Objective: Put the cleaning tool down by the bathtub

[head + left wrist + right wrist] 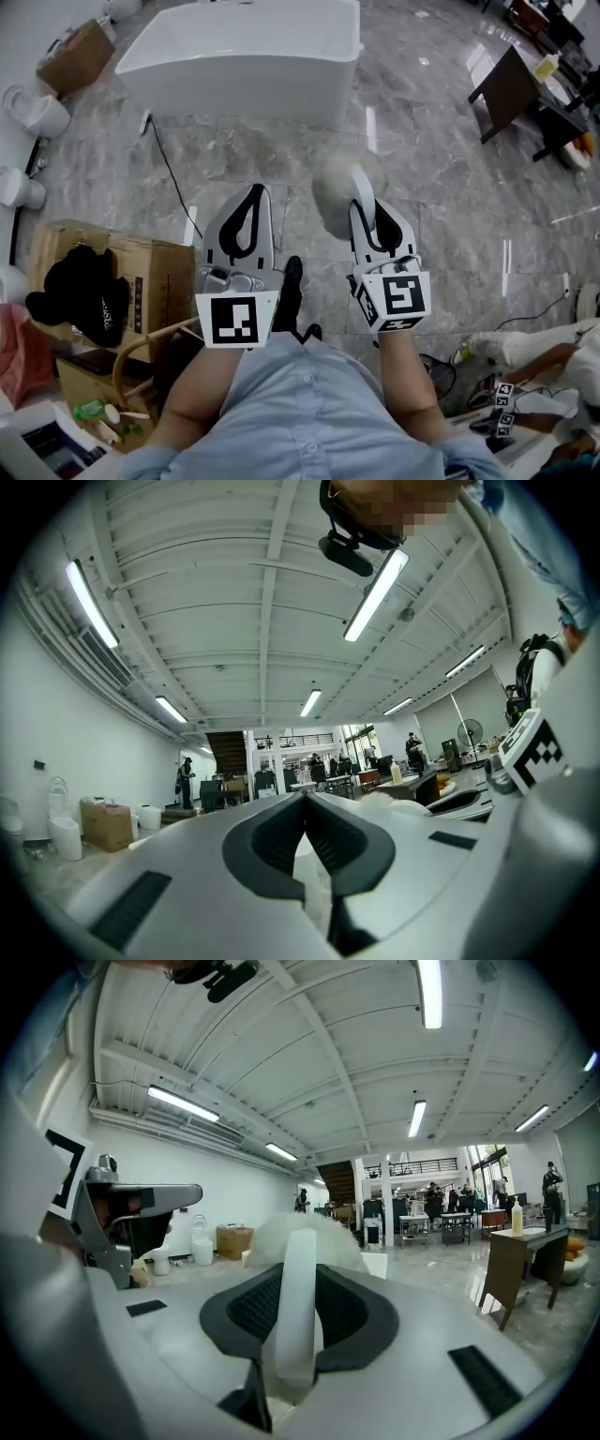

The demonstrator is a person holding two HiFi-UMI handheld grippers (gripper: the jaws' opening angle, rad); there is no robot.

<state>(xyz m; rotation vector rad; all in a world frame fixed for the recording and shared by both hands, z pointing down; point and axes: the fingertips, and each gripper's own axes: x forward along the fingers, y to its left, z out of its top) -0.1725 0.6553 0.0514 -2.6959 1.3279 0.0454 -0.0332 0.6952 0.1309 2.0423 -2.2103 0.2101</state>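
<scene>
- The right gripper (pixel 367 208) has its jaws pinched on the white handle of the cleaning tool (pixel 334 192). The tool's fluffy head sticks out ahead of the jaws, in the air over the floor (pixel 450 187) and well apart from the bathtub (pixel 244 56). Letting go here would drop it short of where it belongs.
- The grip looks to sit low on a smooth, narrow handle with the bulky head forward. A quick tilt downward could swing the tool in the jaws or let it slip.
- The left gripper (pixel 255 190) is empty, its jaws pressed together, and the 2 grippers are near each other. If they drift closer, it could knock the head.
- A dark cable (pixel 173 173) runs across the floor toward the tub's near left corner. It could snag a foot on the way in.
- The floor looks glossy, so a tool set down upright may slide and topple.
</scene>
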